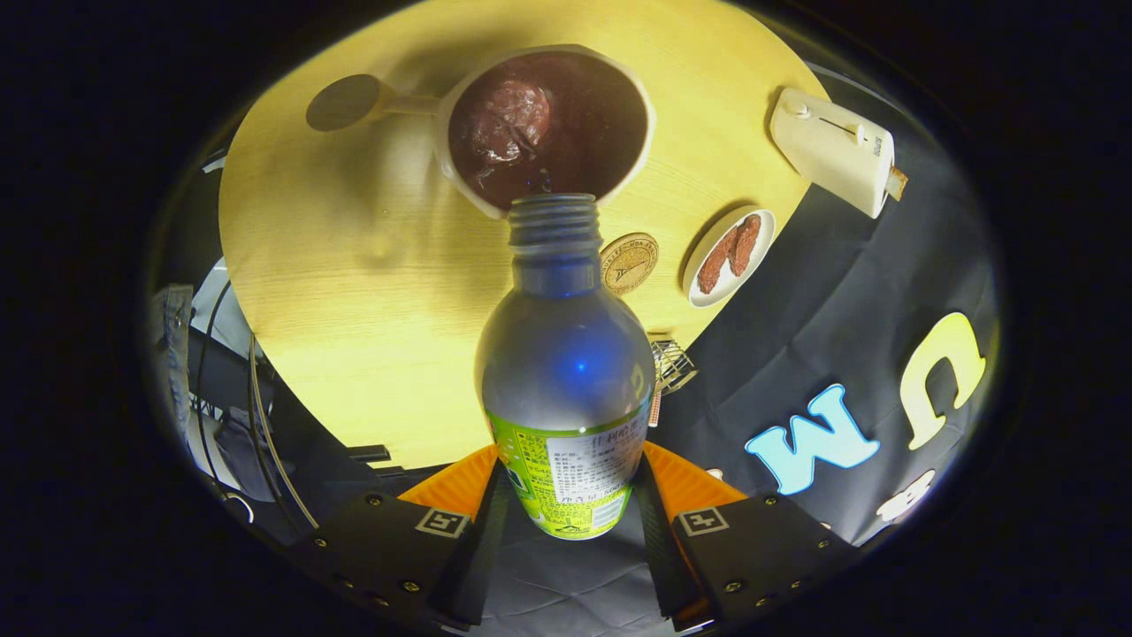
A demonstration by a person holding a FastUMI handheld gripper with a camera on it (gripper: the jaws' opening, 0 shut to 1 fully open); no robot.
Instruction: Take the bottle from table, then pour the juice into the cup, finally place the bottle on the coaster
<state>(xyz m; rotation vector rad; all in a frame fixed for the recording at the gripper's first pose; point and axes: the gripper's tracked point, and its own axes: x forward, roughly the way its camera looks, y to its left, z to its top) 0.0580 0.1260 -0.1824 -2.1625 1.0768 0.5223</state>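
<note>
Tool on smooth plastic bottle

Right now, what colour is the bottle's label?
Bright green with a white text panel, on the bottle held between the gripper fingers; seen in the gripper view.

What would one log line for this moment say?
phase: pouring | gripper: shut on bottle | bottle mouth over cup, dark juice inside | coaster: bare, beside cup

green-labelled bottle, dark juice, yellow table
</note>
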